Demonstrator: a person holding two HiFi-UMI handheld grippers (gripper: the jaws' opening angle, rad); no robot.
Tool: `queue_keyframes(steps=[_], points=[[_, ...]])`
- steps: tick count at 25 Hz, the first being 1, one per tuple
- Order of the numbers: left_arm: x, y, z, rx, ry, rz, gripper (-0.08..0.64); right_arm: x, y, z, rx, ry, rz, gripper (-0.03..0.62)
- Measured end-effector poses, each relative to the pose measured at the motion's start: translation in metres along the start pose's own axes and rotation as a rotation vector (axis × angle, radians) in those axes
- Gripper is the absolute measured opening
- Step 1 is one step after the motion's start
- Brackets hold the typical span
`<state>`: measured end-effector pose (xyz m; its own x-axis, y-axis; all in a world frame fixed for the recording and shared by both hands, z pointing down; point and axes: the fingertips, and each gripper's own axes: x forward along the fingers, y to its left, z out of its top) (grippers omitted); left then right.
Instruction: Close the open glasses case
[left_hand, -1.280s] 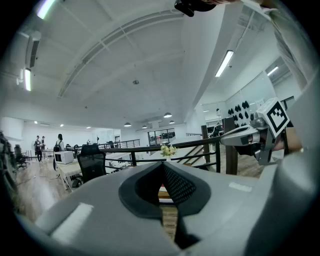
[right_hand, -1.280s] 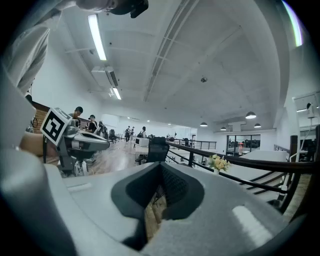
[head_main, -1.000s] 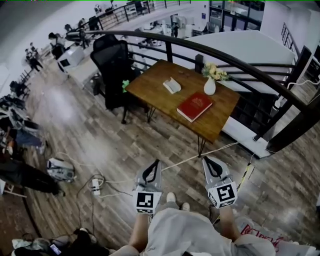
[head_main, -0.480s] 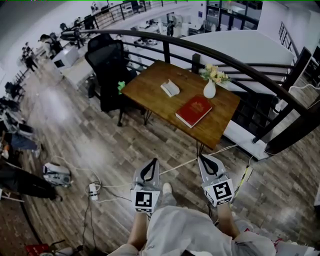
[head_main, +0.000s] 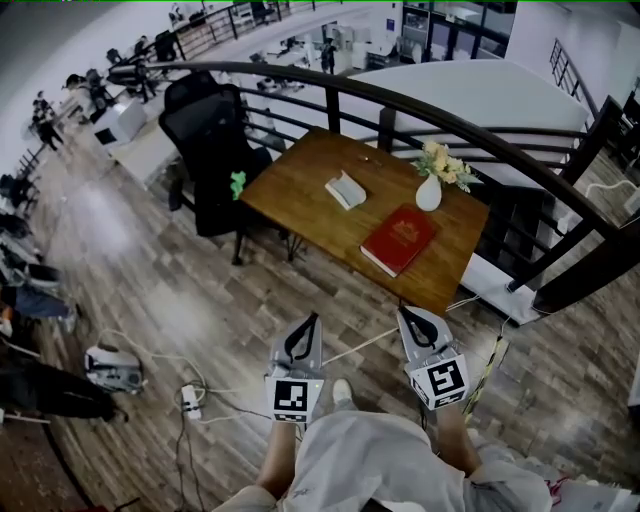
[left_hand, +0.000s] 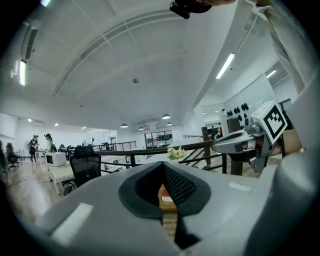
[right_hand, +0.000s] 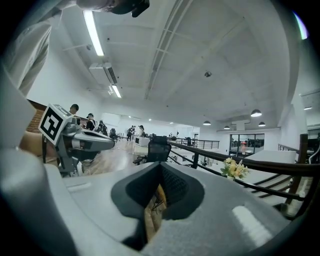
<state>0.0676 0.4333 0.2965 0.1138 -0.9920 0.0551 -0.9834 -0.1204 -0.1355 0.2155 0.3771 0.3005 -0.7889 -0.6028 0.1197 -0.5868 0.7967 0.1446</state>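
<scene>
The open glasses case (head_main: 345, 189) is pale and lies on the wooden table (head_main: 300, 190), some way ahead of me. Both grippers hang low near my body, well short of the table's near edge. My left gripper (head_main: 307, 324) is shut with nothing in it, and so is my right gripper (head_main: 406, 317). In the left gripper view the left gripper (left_hand: 163, 172) shows only a thin slit between its pads, with the right gripper (left_hand: 235, 145) off to the side. The right gripper view shows the right gripper (right_hand: 159, 172) equally shut.
A red book (head_main: 398, 239) and a white vase of flowers (head_main: 430, 190) also stand on the table. A black office chair (head_main: 210, 140) is at its left end and a dark curved railing (head_main: 480, 140) runs behind it. Cables and a power strip (head_main: 190, 400) lie on the floor.
The view has shifted as I step toward the table, which now sits slightly nearer and to the right. Both grippers stay shut and in the same pose.
</scene>
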Motion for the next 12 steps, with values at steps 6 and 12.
queue_keyframes(steps=[6, 12], points=[[0.025, 0.04, 0.0, -0.001, -0.021, -0.026, 0.02, 0.046, 0.003, 0.004, 0.006, 0.011, -0.023, 0.003], [0.044, 0.067, -0.004, -0.008, -0.039, -0.038, 0.02, 0.081, 0.01, 0.007, 0.004, 0.014, -0.019, 0.003]])
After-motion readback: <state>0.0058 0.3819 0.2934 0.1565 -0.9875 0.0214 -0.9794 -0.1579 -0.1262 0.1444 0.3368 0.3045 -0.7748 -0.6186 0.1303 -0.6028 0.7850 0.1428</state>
